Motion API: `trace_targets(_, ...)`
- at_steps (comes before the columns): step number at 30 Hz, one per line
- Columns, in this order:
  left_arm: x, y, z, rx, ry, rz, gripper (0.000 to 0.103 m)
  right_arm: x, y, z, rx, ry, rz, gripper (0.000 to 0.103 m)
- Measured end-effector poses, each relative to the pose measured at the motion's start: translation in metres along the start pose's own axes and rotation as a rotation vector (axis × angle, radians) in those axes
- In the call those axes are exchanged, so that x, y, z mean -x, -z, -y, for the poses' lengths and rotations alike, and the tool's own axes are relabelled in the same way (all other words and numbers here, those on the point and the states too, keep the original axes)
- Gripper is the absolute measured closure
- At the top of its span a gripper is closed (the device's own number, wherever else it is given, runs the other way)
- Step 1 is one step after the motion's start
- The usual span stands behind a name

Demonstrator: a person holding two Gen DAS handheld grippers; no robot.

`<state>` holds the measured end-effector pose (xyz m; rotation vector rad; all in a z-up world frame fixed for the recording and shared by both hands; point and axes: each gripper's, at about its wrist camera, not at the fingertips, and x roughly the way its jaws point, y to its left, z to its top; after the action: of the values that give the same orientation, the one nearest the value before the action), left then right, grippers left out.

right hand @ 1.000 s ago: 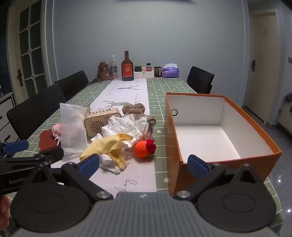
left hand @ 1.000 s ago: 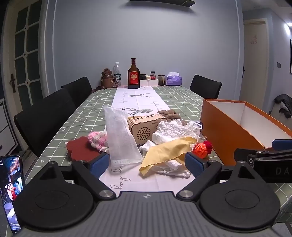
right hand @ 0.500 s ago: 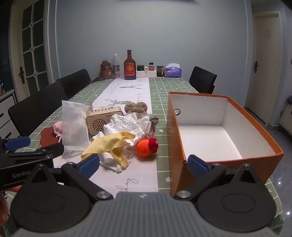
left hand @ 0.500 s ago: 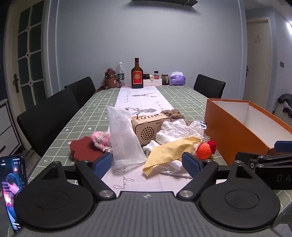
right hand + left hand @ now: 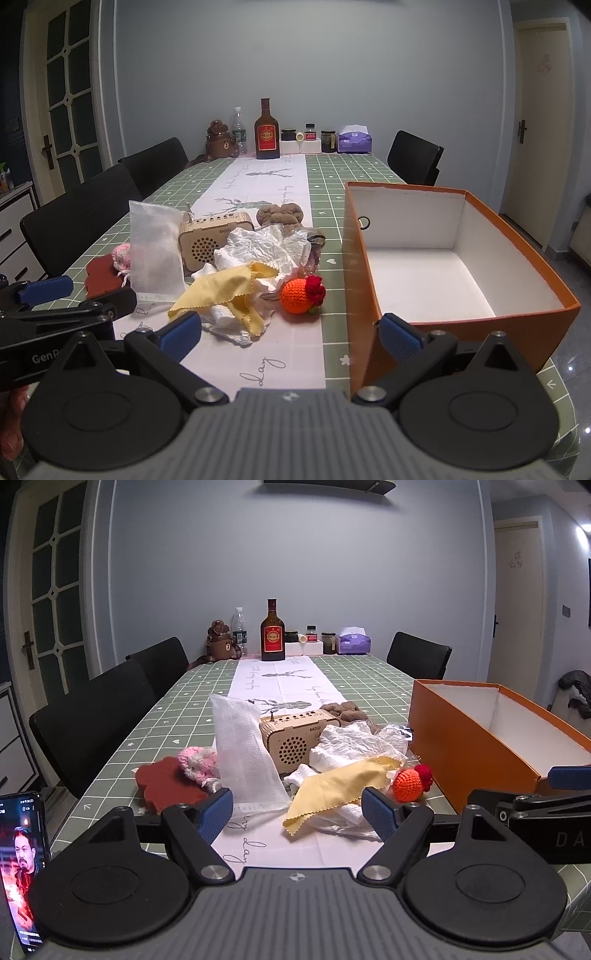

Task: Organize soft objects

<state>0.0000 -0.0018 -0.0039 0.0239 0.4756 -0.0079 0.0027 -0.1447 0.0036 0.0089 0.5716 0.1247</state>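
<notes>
Hovering low over the surface (image 5: 110,738), the left claw (image 5: 297,810) and right claw (image 5: 291,332) both stand wide and hold nothing. Just ahead lies the soft pile: yellow cloth (image 5: 340,784), orange ball (image 5: 299,295). Right of it, the box (image 5: 436,280) waits open, probably to receive them.

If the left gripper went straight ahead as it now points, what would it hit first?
Probably the yellow cloth on the crumpled white paper, just ahead between the open left gripper fingers; depth is uncertain.

Dim cool indoor light, ceiling glare upper right, fisheye-bent edges, sharp focus.
</notes>
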Motion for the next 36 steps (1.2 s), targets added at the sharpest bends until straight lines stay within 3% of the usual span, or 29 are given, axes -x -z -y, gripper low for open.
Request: trace_targets(36,0.0010,-0.0005,-0.0004,0.008,0.002,-0.011,0.011,-0.0004,0.0025,0.0024,-0.008,-0.011,-0.004,0.002)
